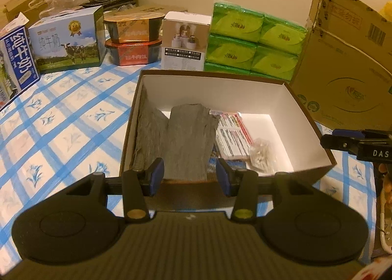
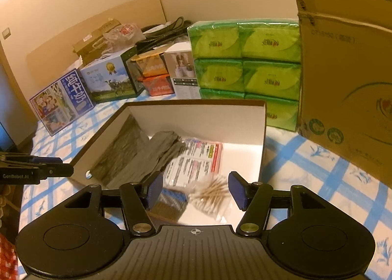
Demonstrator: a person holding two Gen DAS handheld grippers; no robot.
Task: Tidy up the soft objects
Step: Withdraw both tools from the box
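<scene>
Snagging is the main risk: both hand-held grippers, left (image 1: 190, 174) and right (image 2: 196, 190), hang spread and empty over the near rim of the open box (image 1: 289, 84), and could drag the grey folded cloth (image 1: 188, 140) askew. It lies in the box's left half, long axis running near to far.

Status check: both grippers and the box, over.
Left gripper open, empty. Right gripper open, empty. Grey cloths lying in brown box. Nothing blocking.
</scene>
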